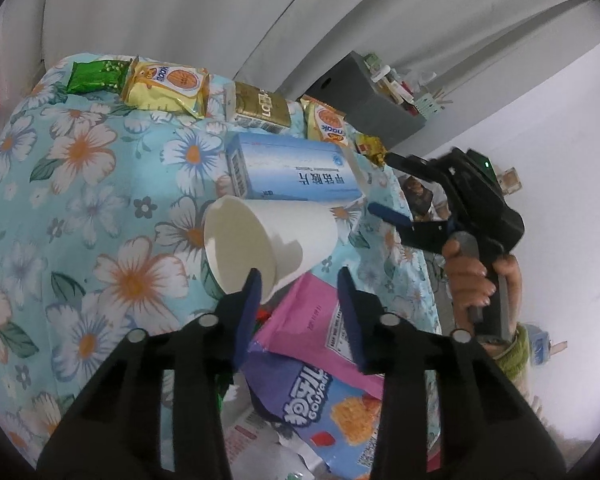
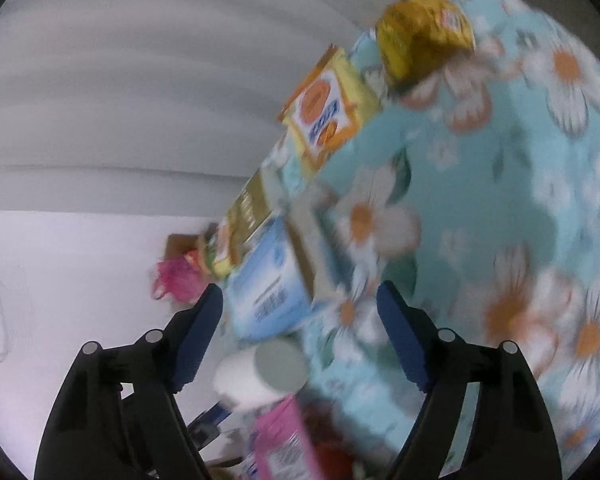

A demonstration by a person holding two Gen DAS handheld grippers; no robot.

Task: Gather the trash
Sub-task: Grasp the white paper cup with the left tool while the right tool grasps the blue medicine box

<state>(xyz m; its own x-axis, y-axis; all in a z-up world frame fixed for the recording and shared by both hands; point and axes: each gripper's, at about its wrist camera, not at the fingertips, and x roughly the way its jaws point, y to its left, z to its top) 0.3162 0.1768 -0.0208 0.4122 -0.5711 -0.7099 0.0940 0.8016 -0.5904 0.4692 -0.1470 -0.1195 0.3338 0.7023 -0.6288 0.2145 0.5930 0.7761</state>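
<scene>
Left wrist: left hand-held gripper (image 1: pixel 300 282) partly open, nothing clamped; one finger at rim of white paper cup (image 1: pixel 260 244) lying tipped on flowered bench (image 1: pixel 80 200), beside blue box (image 1: pixel 288 170), above pink wrapper (image 1: pixel 320 316).
Right wrist, blurred: right hand-held gripper (image 2: pixel 300 304) wide open, empty, over cup and box.

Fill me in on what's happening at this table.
A person is clearing trash off a table with a floral blue cloth, holding tongs in each hand. The left tongs straddle the rim of a tipped-over white paper cup, one finger inside its mouth, not yet visibly clamped. The right tongs, held by a hand, stand open near a light blue cardboard box. Snack wrappers lie all around.
</scene>
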